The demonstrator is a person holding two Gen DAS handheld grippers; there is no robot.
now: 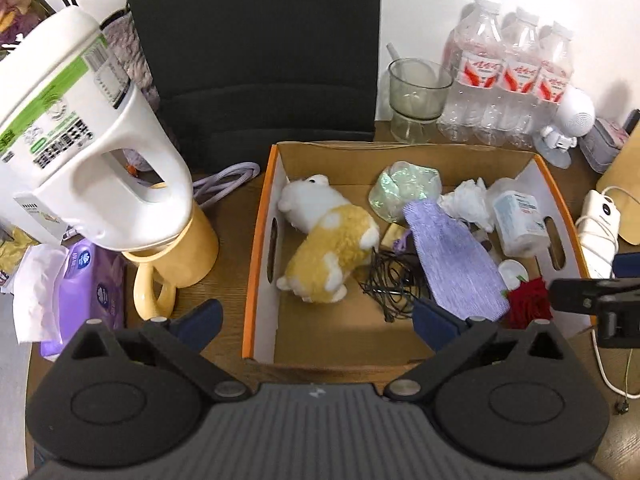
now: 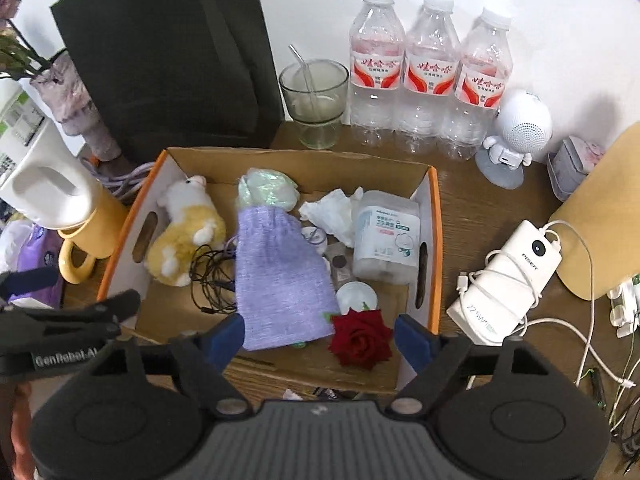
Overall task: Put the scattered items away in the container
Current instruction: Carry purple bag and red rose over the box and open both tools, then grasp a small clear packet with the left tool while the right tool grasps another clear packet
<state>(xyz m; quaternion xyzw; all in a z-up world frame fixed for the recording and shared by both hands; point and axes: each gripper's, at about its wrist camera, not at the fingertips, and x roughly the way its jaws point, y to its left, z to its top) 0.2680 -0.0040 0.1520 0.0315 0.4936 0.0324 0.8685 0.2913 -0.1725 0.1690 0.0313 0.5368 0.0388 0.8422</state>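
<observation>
Both grippers are hanging wide open and empty over the box. The left gripper is gaping above the plush; the rose is lying between the right gripper fingers, unpinched, inside the box.

Open box, jug alongside
</observation>
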